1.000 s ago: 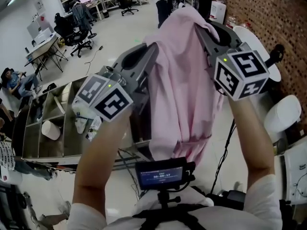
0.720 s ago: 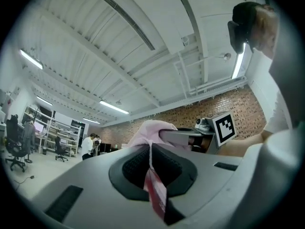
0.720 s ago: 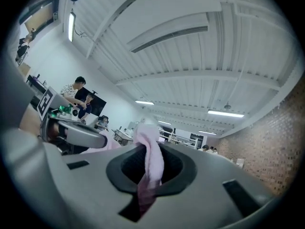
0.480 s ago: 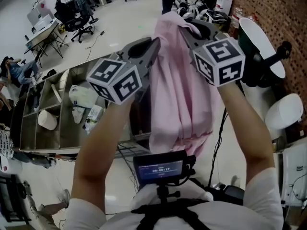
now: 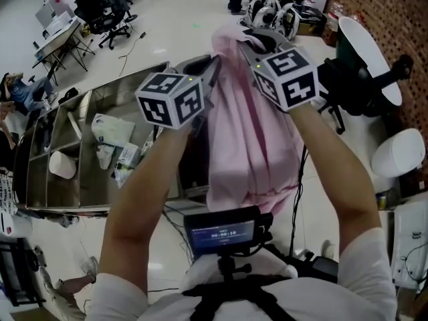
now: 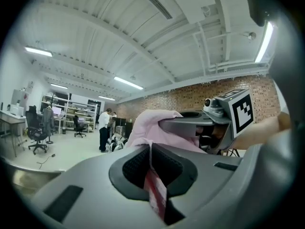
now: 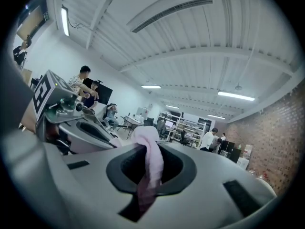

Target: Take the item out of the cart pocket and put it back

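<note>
Both grippers hold one pink shirt [image 5: 251, 132] by its top edge. The left gripper [image 5: 204, 69] is closed tight on a thin fold, and the right gripper [image 5: 257, 42] is clamped on a thicker bunch. The shirt hangs between the forearms, over the right end of the steel cart [image 5: 87, 202], outside its pockets.

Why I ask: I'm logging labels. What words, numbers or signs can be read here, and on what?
Small dark screen at the chest: a row of digits, too blurred to read.
Left white cube and right white cube: black square patterns, no letters.
Nothing else legible.
</note>
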`<state>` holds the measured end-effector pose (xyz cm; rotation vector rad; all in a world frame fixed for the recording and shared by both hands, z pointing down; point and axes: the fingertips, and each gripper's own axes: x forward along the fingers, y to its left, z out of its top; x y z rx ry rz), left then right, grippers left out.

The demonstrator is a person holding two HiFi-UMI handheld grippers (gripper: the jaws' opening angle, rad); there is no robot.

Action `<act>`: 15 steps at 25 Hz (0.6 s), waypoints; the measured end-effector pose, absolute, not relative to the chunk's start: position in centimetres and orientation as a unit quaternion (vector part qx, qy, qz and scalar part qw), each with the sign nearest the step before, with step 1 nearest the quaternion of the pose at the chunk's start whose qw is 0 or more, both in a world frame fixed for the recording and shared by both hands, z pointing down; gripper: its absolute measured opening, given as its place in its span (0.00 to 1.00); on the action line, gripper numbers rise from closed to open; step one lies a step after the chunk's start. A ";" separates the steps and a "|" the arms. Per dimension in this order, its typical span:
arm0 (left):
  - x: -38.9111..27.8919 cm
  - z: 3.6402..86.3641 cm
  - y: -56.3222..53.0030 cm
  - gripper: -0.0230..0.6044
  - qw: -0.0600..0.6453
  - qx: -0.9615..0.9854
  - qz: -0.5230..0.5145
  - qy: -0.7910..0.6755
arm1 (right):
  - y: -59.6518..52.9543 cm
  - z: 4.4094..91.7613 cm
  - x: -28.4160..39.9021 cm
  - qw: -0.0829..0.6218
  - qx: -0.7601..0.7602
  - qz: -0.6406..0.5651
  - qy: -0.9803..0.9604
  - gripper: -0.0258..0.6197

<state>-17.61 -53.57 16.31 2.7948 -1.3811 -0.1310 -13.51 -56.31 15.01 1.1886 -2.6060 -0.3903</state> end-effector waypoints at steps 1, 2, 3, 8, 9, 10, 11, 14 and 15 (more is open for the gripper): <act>-17.7 17.1 -54.1 0.04 0.020 0.892 -0.033 -0.450 | -56.8 15.7 -13.6 0.130 0.408 -0.129 -0.895 0.08; -17.7 18.0 -54.6 0.04 0.030 0.889 -0.025 -0.457 | -57.3 16.5 -13.7 0.135 0.408 -0.123 -0.894 0.08; -17.8 18.8 -55.1 0.04 0.040 0.885 -0.017 -0.463 | -57.8 17.3 -13.8 0.141 0.409 -0.116 -0.894 0.08; -17.8 22.3 -56.8 0.04 0.081 0.875 0.014 -0.477 | -59.5 21.1 -13.8 0.164 0.408 -0.087 -0.894 0.08; -17.9 22.8 -57.0 0.04 0.087 0.874 0.017 -0.478 | -59.7 21.6 -13.8 0.167 0.408 -0.082 -0.894 0.08; -17.9 23.2 -57.1 0.04 0.093 0.873 0.019 -0.478 | -59.8 22.1 -13.8 0.169 0.407 -0.077 -0.894 0.08; -18.0 23.6 -57.3 0.04 0.099 0.873 0.020 -0.478 | -59.9 22.5 -13.8 0.171 0.407 -0.074 -0.894 0.08; -17.9 24.6 -57.5 0.04 0.113 0.873 0.023 -0.474 | -60.2 23.4 -13.7 0.176 0.405 -0.067 -0.895 0.08; -17.8 24.9 -57.6 0.04 0.118 0.873 0.025 -0.472 | -60.3 23.6 -13.7 0.177 0.406 -0.066 -0.894 0.08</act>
